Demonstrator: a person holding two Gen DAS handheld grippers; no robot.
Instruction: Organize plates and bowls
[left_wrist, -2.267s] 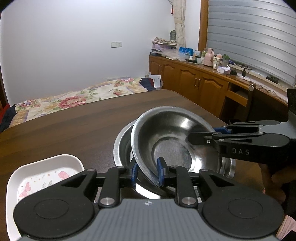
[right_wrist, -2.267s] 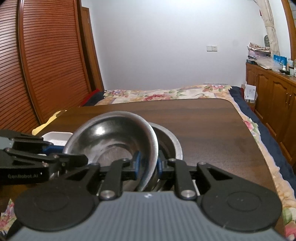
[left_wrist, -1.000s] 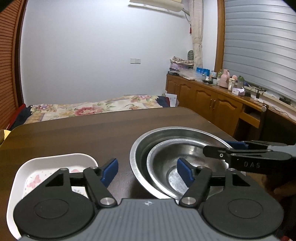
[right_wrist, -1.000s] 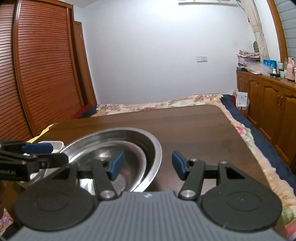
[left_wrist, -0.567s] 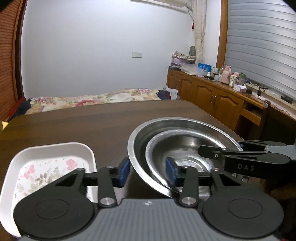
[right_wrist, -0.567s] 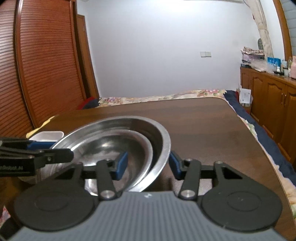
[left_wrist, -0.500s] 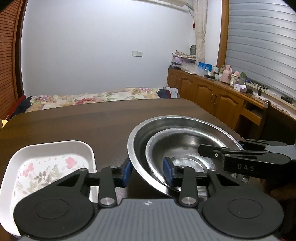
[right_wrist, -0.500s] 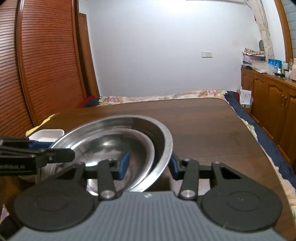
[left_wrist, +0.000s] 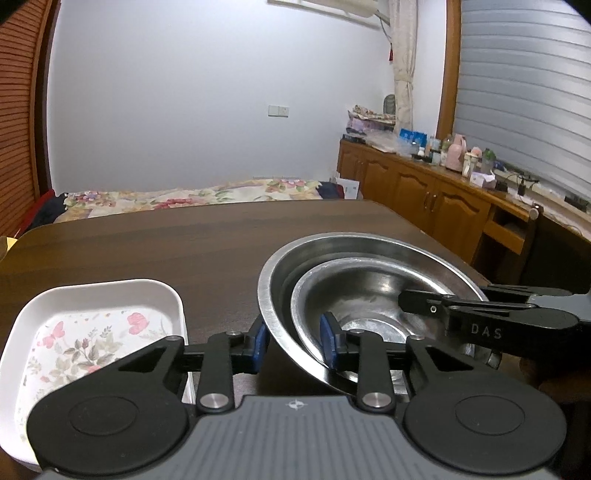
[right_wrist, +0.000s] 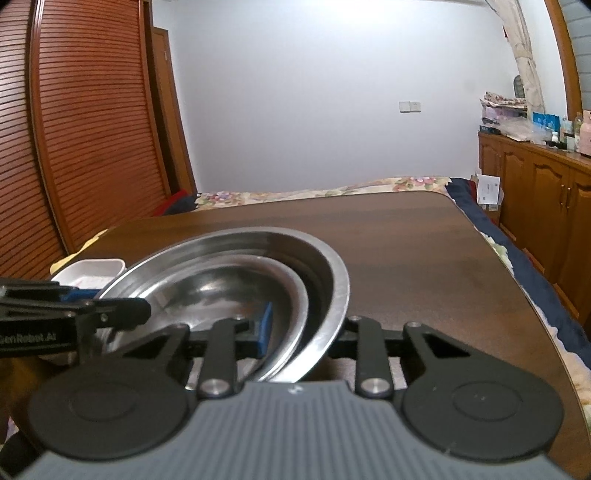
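Landmark: the large shallow stainless-steel bowl (left_wrist: 369, 254), standing on the dark brown wooden desk (left_wrist: 207, 240).

Left of the large bowl: a white rectangular plastic tray with a floral print (left_wrist: 92, 328) lies flat on the desk, apart from the bowl's rim.

At the large bowl's left rim: the left gripper (left_wrist: 291, 345) straddles the wall, one blue pad outside, one inside. Its jaws have just been closing and now stand narrow about both nested rims; whether the pads already press the metal cannot be told.

Inside the large bowl: a smaller stainless-steel bowl (left_wrist: 369, 291) is nested, seated toward the near side.

At the large bowl's right rim: the right gripper (right_wrist: 301, 328) straddles the wall likewise. Its jaws have also just been closing; the outer pad is hidden behind the rim, so contact cannot be confirmed.

Handling assessment: the bowls appear thin, rigid and light, not fragile, but polished and likely slippery. The nested bowl sits loose and may slide or rattle if tilted. Opposite rims are the sensible holds; keep level.
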